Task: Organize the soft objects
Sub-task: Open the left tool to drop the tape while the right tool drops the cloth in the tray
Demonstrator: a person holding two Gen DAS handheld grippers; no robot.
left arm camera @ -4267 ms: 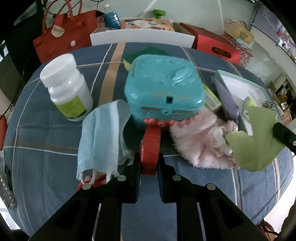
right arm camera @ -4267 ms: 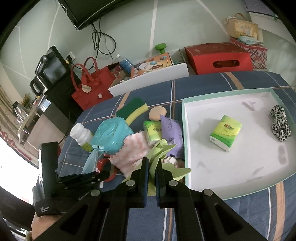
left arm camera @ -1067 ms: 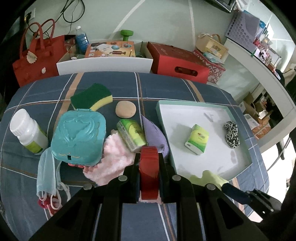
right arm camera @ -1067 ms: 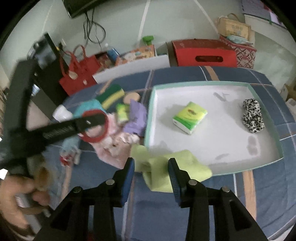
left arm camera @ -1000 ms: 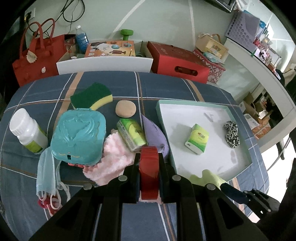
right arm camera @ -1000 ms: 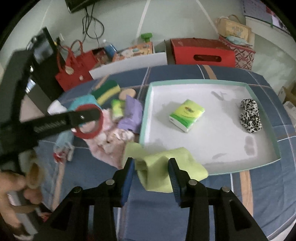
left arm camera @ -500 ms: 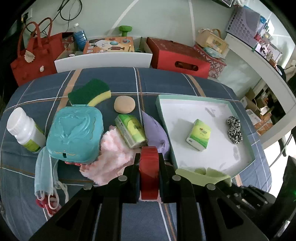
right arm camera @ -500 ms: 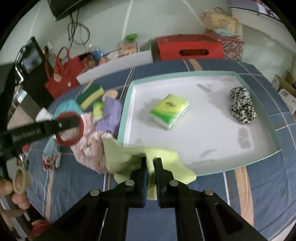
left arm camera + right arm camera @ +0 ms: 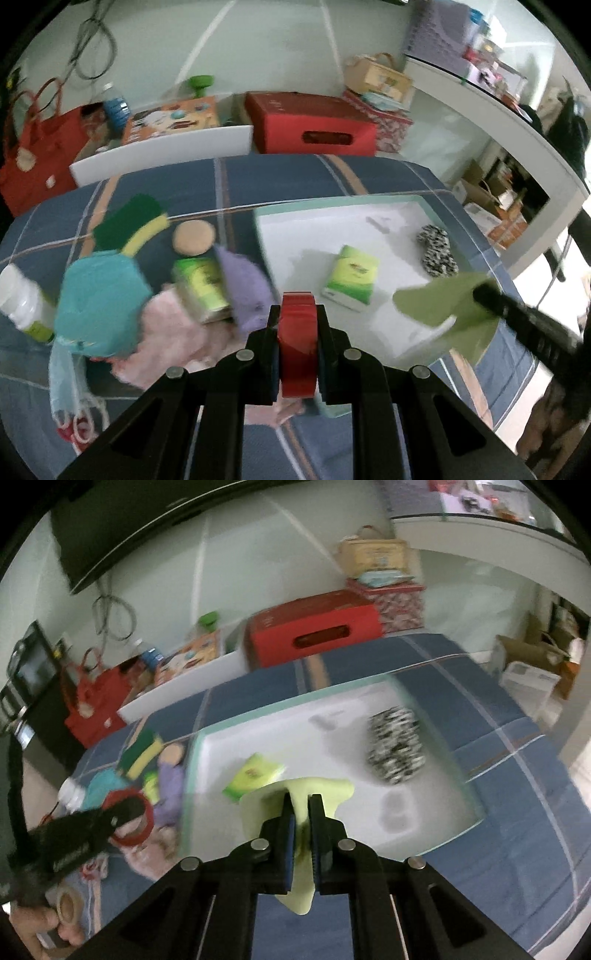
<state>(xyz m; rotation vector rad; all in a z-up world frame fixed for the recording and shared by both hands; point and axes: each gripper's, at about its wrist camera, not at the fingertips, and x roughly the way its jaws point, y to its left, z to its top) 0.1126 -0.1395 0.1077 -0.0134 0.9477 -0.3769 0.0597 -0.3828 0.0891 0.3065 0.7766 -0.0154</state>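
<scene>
The right tool (image 9: 300, 814) is clamped on a light green cloth (image 9: 306, 794), which hangs from its pads above the near part of the white tray (image 9: 436, 834). Within the tray, a green tissue pack (image 9: 255, 775) and a black-and-white spotted scrunchie (image 9: 397, 749) are seen lying apart. The left tool (image 9: 297, 345) is closed on a red tape roll (image 9: 297, 350), held upright between its pads. Beyond it, beside the tray's left rim, a purple cloth (image 9: 243, 288), a pink fluffy cloth (image 9: 173, 339), a second tissue pack (image 9: 199, 284), a teal box (image 9: 99, 299) and a green-and-yellow sponge (image 9: 136, 225) are crowded on the blue plaid bench (image 9: 295, 177). Both views are blurred.
</scene>
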